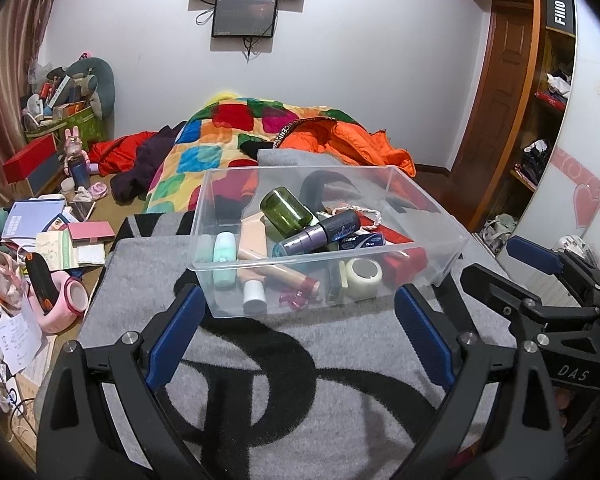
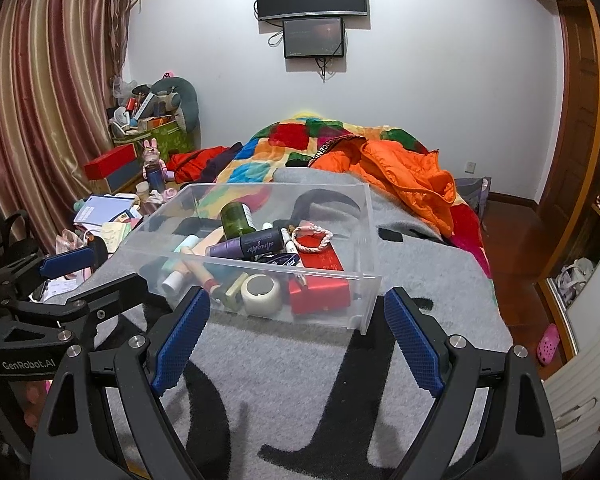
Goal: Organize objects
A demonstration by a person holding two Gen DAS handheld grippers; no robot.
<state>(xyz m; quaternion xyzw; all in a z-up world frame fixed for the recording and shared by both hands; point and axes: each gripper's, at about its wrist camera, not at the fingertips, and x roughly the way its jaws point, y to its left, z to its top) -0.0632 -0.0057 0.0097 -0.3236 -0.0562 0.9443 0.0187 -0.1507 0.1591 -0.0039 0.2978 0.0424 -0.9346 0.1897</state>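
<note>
A clear plastic bin (image 1: 204, 200) stands on a grey blanket with black markings (image 1: 340, 344) on the bed. Inside lie a green bottle (image 1: 286, 210), a purple tube (image 1: 320, 232), a mint bottle (image 1: 224, 258), a roll of white tape (image 1: 364, 274), a red box (image 1: 404, 260) and other small items. My left gripper (image 1: 300, 332) is open just short of the bin's near wall, nothing between its blue pads. My right gripper (image 2: 296, 340) is open too, in front of the same bin (image 2: 364, 304) with the tape roll (image 2: 260, 292) closest. Each gripper shows in the other's view: right gripper (image 1: 508, 268), left gripper (image 2: 96, 272).
Behind the bin lie a colourful patchwork quilt (image 1: 228, 136) and an orange jacket (image 2: 412, 176). Books, boxes and a pink cup (image 1: 68, 300) litter the floor on the left. A wooden wardrobe (image 1: 508, 92) stands at the right, two screens (image 2: 312, 12) hang on the far wall.
</note>
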